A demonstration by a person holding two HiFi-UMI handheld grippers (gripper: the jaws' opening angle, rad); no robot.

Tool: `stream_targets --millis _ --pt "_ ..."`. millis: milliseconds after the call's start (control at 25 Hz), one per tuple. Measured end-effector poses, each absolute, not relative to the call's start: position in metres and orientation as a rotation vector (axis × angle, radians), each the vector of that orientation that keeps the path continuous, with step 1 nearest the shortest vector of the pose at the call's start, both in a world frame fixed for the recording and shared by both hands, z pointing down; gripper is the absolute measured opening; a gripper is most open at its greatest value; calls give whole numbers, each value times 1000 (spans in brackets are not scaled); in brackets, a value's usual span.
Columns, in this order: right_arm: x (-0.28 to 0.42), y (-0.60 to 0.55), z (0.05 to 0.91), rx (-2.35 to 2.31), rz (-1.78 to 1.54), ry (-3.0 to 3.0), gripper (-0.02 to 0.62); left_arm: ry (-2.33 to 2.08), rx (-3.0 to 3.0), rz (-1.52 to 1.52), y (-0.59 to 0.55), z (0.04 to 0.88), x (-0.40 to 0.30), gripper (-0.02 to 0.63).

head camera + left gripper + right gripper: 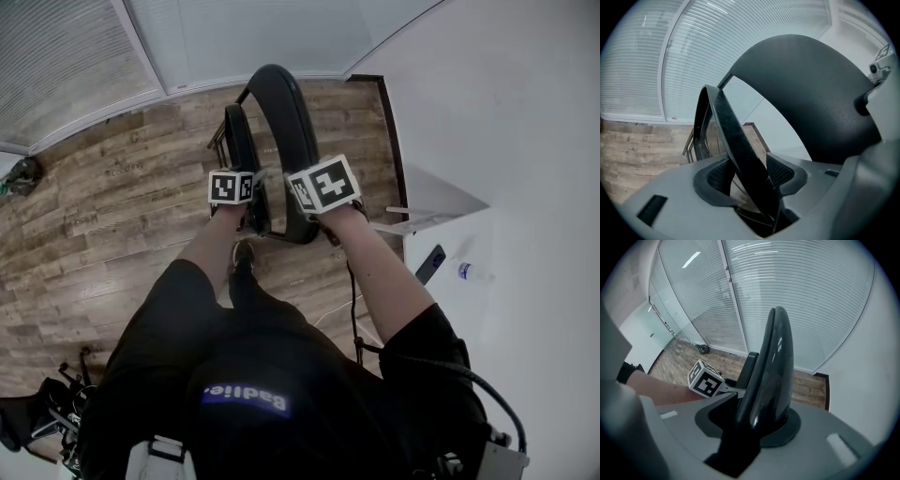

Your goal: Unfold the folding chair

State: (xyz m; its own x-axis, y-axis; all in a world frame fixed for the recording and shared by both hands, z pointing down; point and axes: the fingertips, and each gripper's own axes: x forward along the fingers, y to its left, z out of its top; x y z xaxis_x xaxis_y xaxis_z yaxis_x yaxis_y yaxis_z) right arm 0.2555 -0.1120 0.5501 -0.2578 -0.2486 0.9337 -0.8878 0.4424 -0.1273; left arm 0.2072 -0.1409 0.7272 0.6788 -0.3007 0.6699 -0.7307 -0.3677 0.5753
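Folding chair, thin panel between closing left jaws, right jaws pinching broad panel

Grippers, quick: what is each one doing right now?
Left gripper: fingers closing around the chair seat, not yet pressing.
Right gripper: closed on the chair backrest.

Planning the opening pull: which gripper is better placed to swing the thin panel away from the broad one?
Left, probably: the left gripper straddles the thin panel, jaws closing; the right gripper clamps the broad panel, steadying it.
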Motion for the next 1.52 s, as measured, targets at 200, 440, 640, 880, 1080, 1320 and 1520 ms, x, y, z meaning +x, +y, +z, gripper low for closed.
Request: stream_targets --millis 200,440,640,880,1080,1320,1520 --pt "254 -113 552 989 873 -1758 126 -800 1941 559 -138 727 183 216" --pt "243 -113 551 981 879 -1767 126 -795 1926 535 -136 726 156 216" --pt "240 -114 555 985 895 -1770 122 -797 1903 494 -132 730 125 216" --pt "226 -114 559 988 919 -1779 117 -800 1870 456 -127 740 76 216" --pt "215 -114 565 984 932 -1785 117 -824 1853 443 -125 753 42 216" --pt "197 -112 568 982 939 -1794 115 -842 1850 413 -120 764 1 219" --pt "201 -108 580 976 973 -1811 114 -878 1805 412 -114 785 -27 229"
